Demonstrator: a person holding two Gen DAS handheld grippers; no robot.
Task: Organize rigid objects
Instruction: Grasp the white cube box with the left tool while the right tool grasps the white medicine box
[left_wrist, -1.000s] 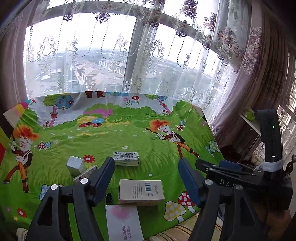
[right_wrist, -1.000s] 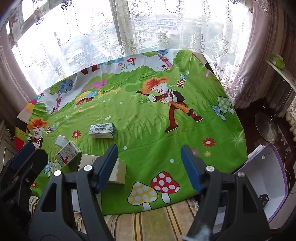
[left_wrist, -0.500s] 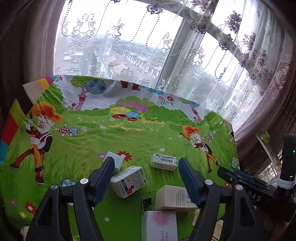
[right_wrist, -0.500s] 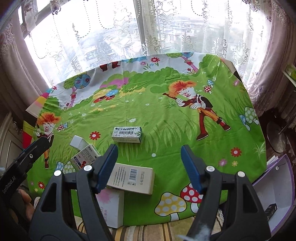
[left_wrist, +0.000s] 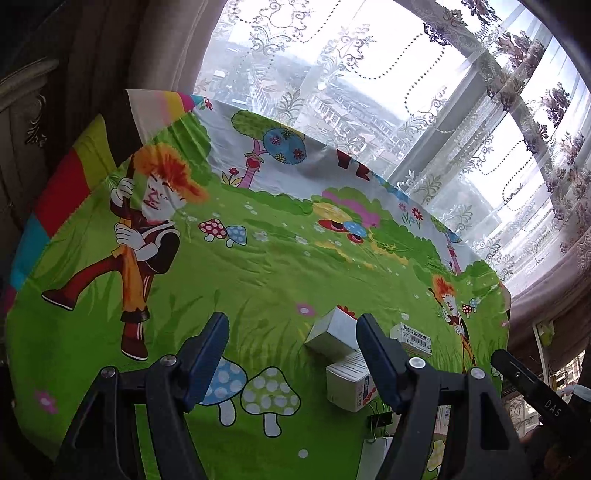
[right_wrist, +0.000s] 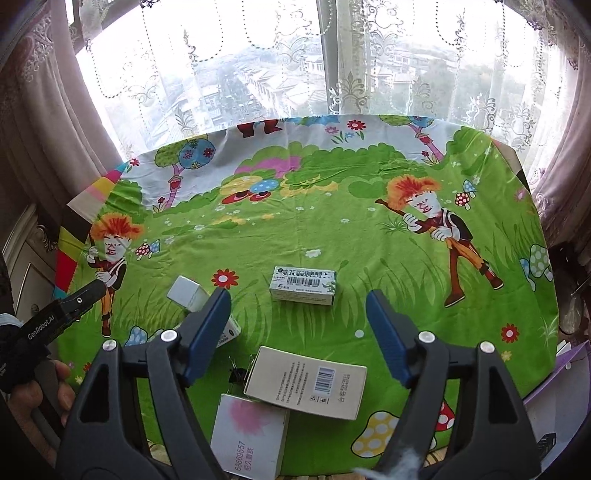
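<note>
Scene: table under a cartoon-print cloth, five small cartons clustered toward its near edge, lace-curtained window beyond.
Left tongs: spread, nothing between the pads; bare cloth with printed mushrooms lies under the gap, and the cartons sit off at 3 o'clock of it.
Right tongs: spread, jaws have just been opening; no pad touches a carton.
Barcode carton: lying flat, apart from the rest, at 12 o'clock of the right tongs' gap.
Large flat carton: at 6 o'clock of that gap, one corner resting over the pink carton.
White cube carton: at 10 o'clock, touching or just beside the red-marked carton; which, cannot be told.
Binder clip: just beside the large flat carton's left end.
Risk, grasp: closing on the large flat carton could drag the pink carton beneath it toward the table edge, since they overlap.
Risk, crowding: the two tongs converge on one cluster, so a finger may knock a neighbouring carton askew.
Risk, cloth: a low pad may snag and shift everything.
</note>
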